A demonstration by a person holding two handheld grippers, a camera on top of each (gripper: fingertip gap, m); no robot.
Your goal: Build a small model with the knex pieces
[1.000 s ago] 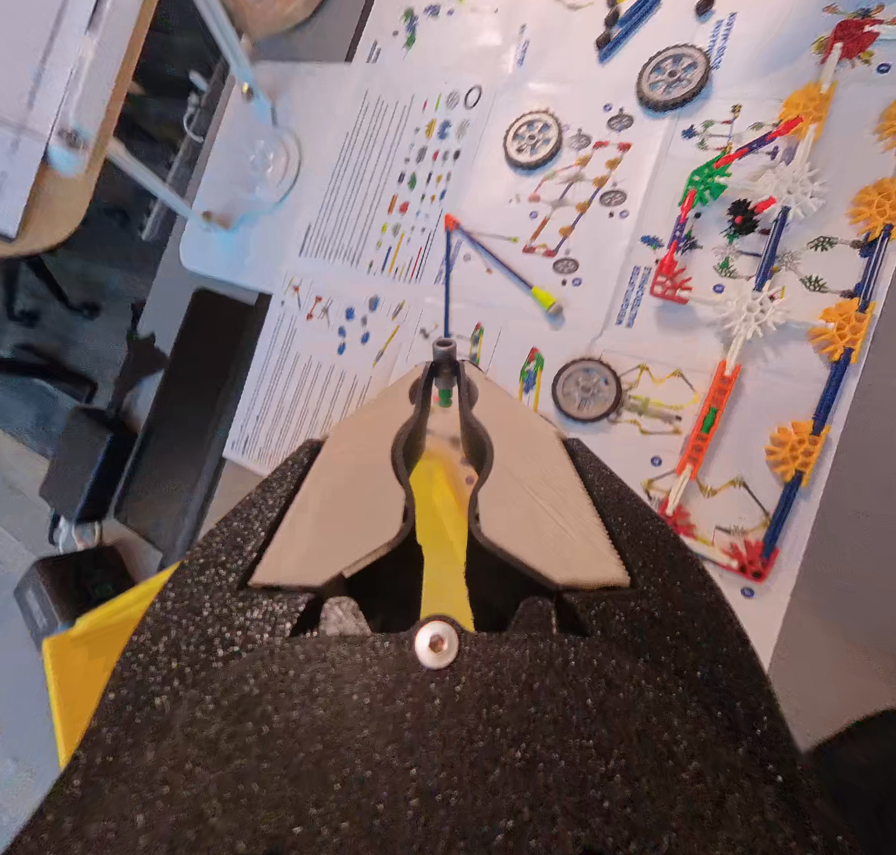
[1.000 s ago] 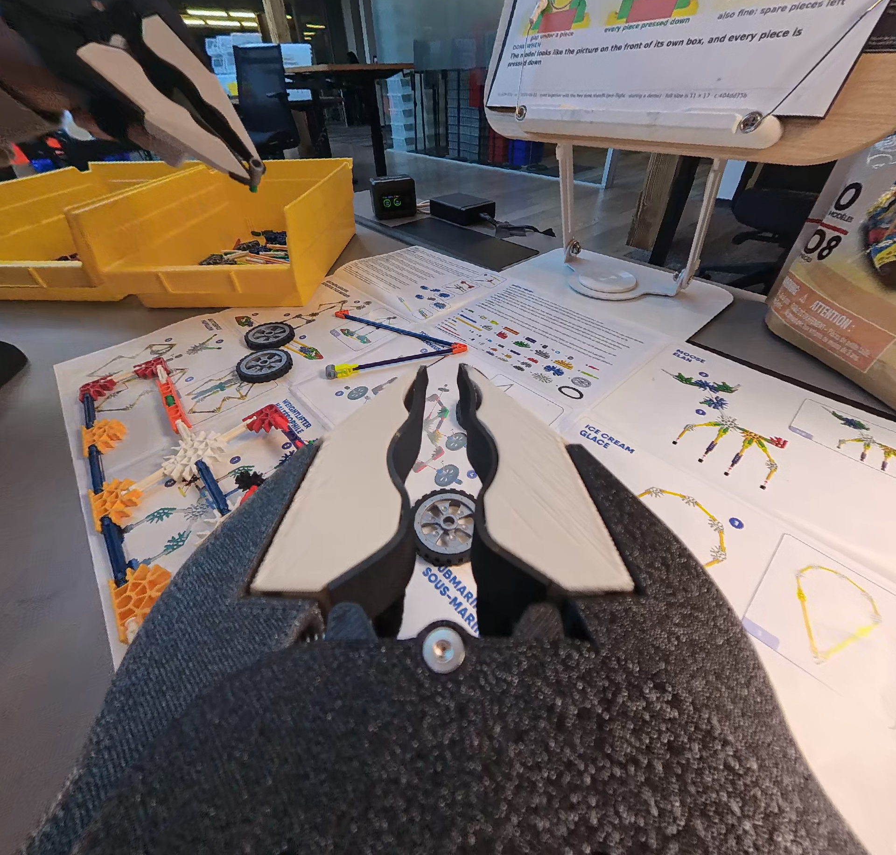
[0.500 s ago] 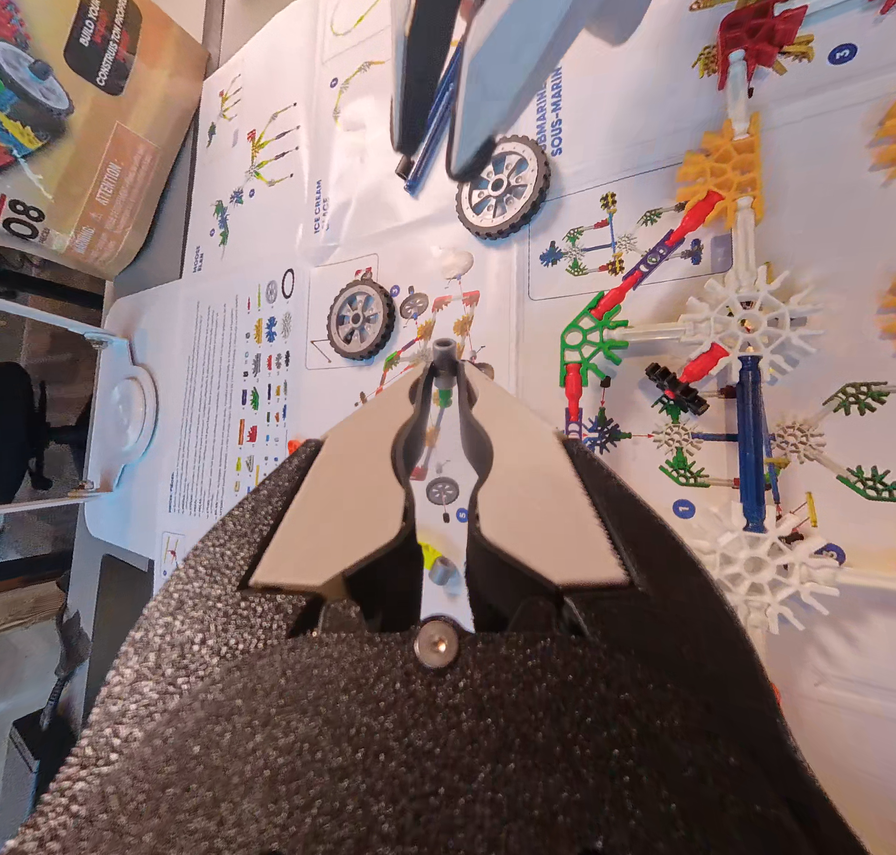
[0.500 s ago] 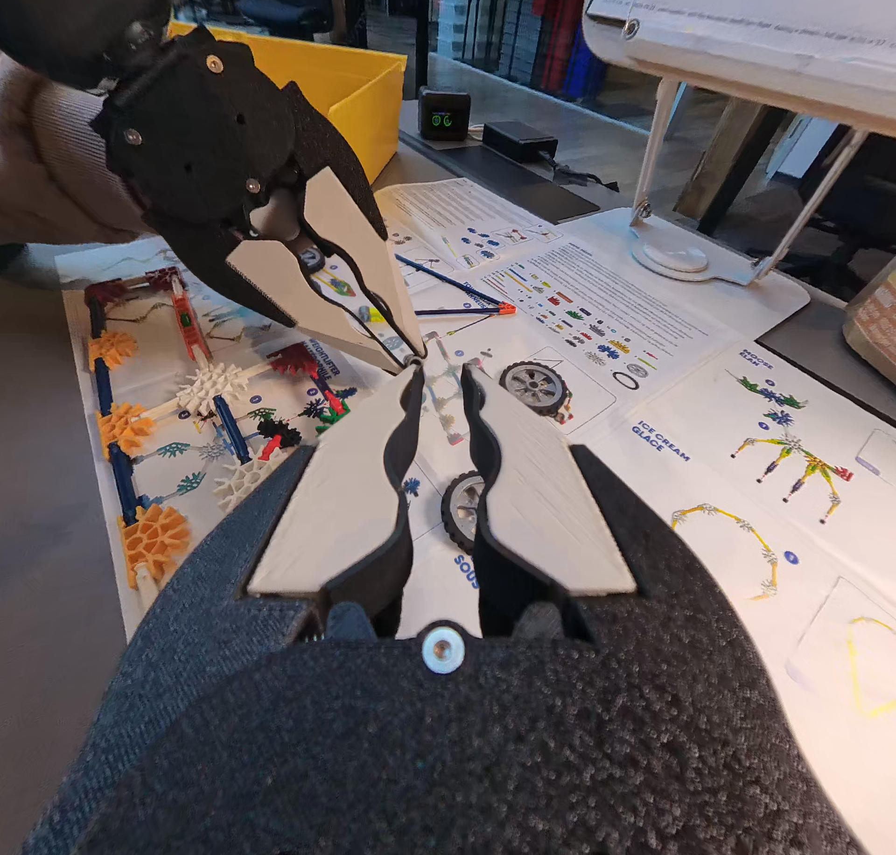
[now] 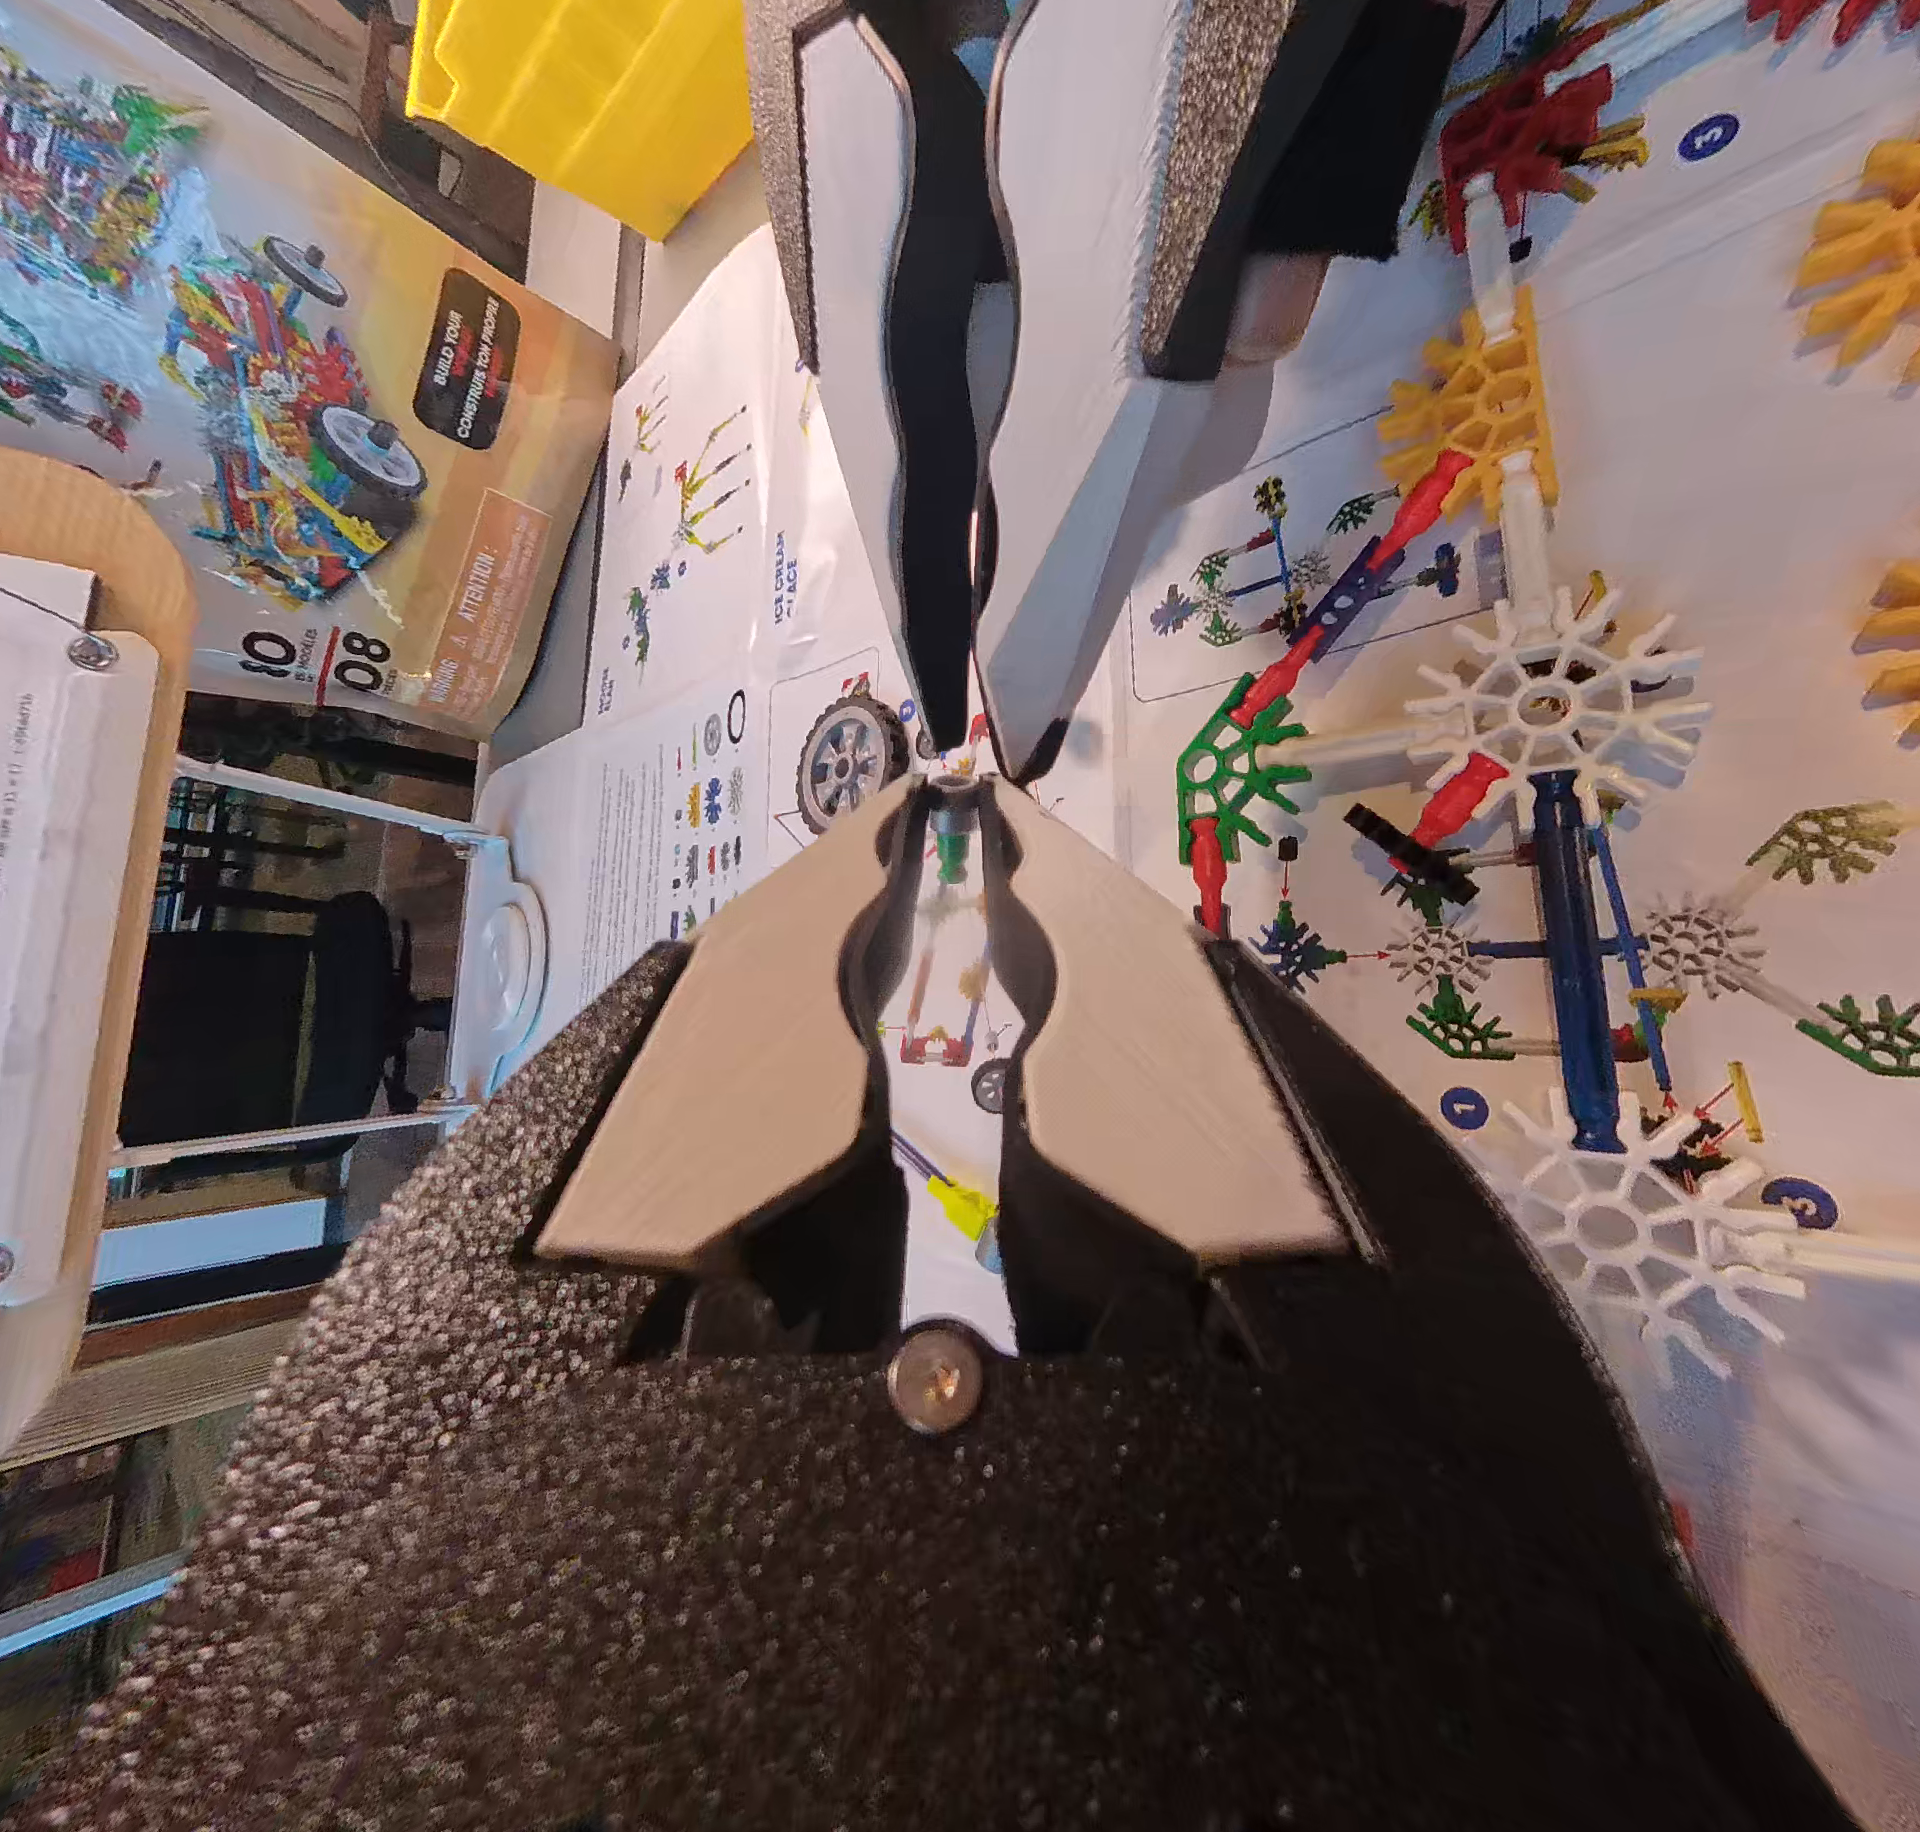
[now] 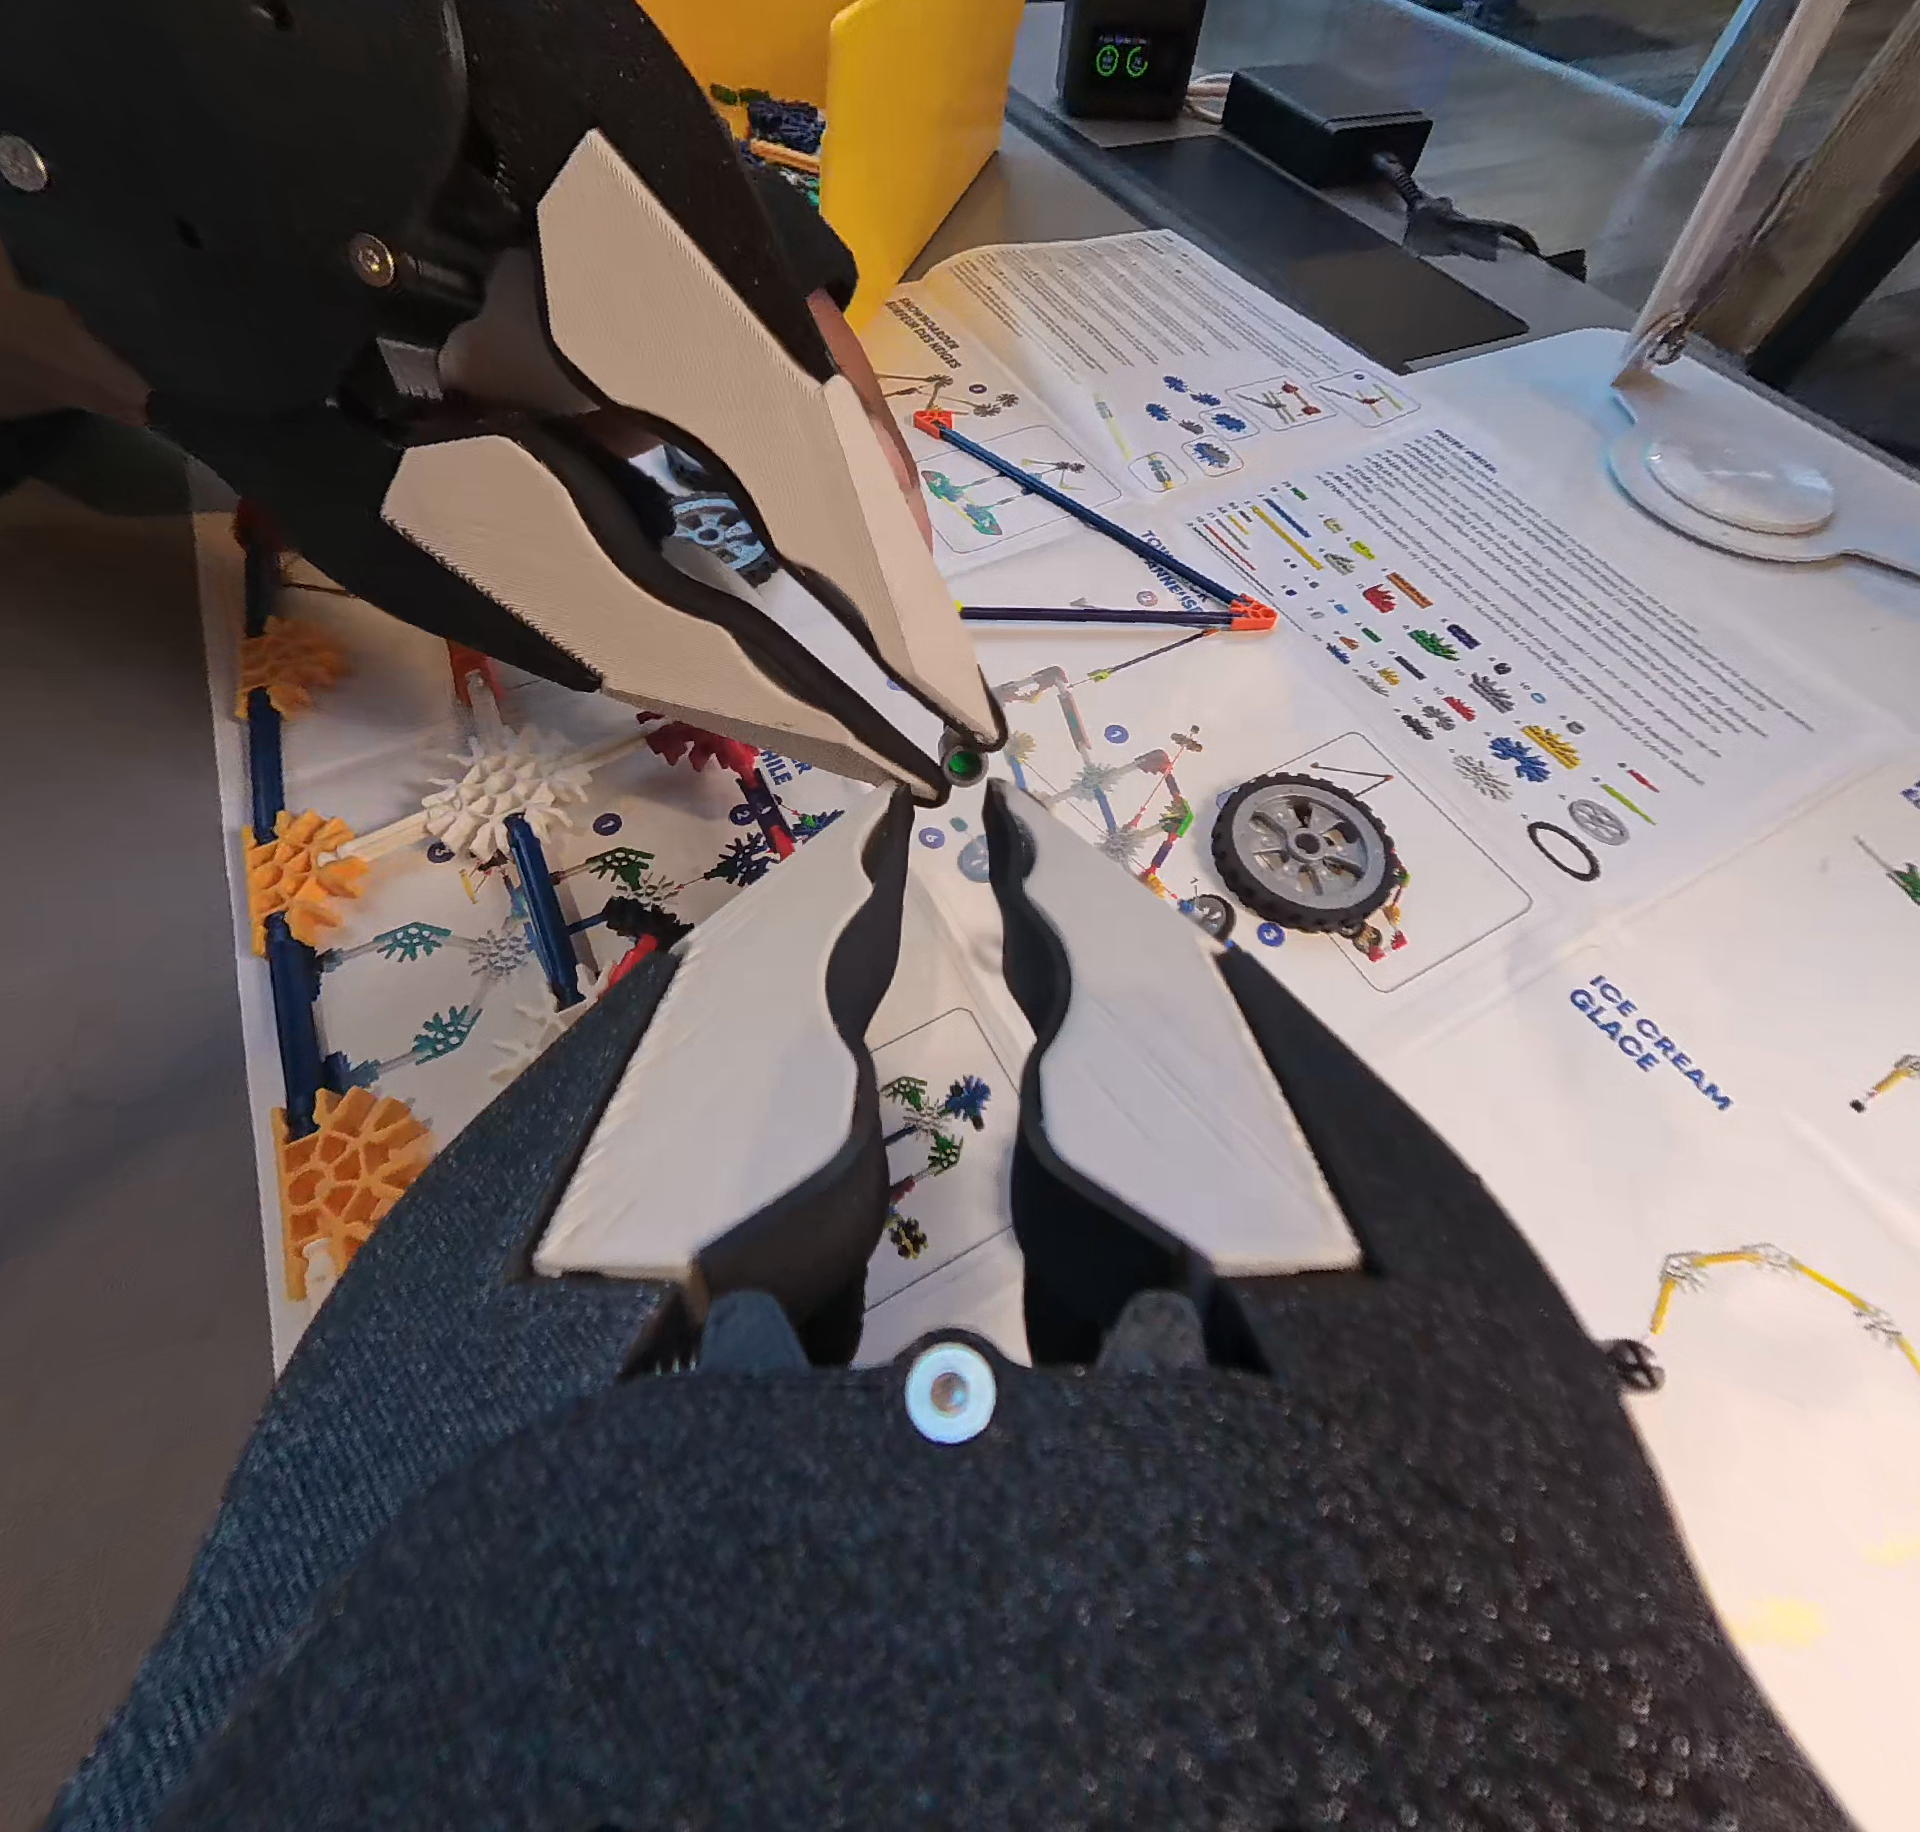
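Closing in since half a second ago, my two claws now meet tip to tip above the instruction sheet point(image 6: 1351, 494). My left claw point(image 5: 954, 795) is pinched tight on a small grey sleeve with a green rod point(image 5: 951, 826) inside it; in the right wrist view that piece point(image 6: 964, 762) points its open end straight at my right claw point(image 6: 940, 808). My right claw stands narrowly parted with nothing between its fingers, its tips just short of the grey sleeve.

I see printed writing on the sheet, on the cardboard toy box point(image 5: 312, 411) past the sheet's far edge, and on the clipped page of the white stand point(image 6: 1745, 473), but I leave the words aside. One grey wheel point(image 6: 1304, 852) lies on the sheet just right of my right claw. Two blue rods with orange ends point(image 6: 1091, 525) lie farther back on the sheet. Along the sheet's left edge sits a frame of blue rods, orange and white snowflake connectors point(image 6: 301, 878). A yellow bin point(image 6: 914, 78) stands at the surface's far left.
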